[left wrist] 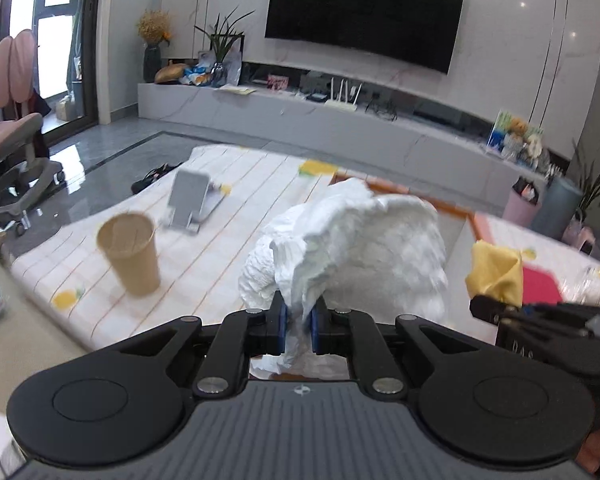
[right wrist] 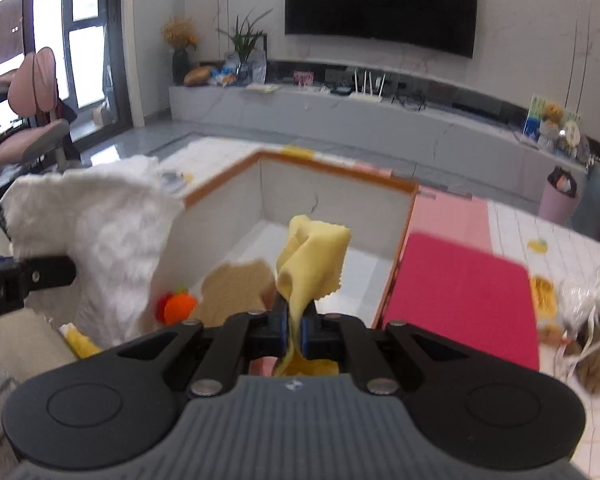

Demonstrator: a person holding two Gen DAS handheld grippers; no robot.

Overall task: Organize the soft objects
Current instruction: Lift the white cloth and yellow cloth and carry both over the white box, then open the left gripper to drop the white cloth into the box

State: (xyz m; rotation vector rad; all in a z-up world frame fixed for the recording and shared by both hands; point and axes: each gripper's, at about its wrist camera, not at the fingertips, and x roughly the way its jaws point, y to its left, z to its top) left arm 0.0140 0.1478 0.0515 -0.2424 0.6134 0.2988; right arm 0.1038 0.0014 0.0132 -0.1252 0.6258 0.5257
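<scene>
While both hand-held grippers are clamped on cloth, the two pieces hang over the open box.

Left hand-held gripper (left wrist: pixel 299 316) pinches a fluffy white cloth (left wrist: pixel 352 248) between its blue pads, bunched up above the striped table (left wrist: pixel 220 256) near a paper cup (left wrist: pixel 130 254). Right hand-held gripper (right wrist: pixel 296 320) squeezes a thin yellow cloth (right wrist: pixel 312 264) over the orange-rimmed box (right wrist: pixel 332 208), where a tan piece (right wrist: pixel 236 288) and an orange plush toy (right wrist: pixel 178 306) lie inside. A red pad (right wrist: pixel 464 296) sits just beside the box.
</scene>
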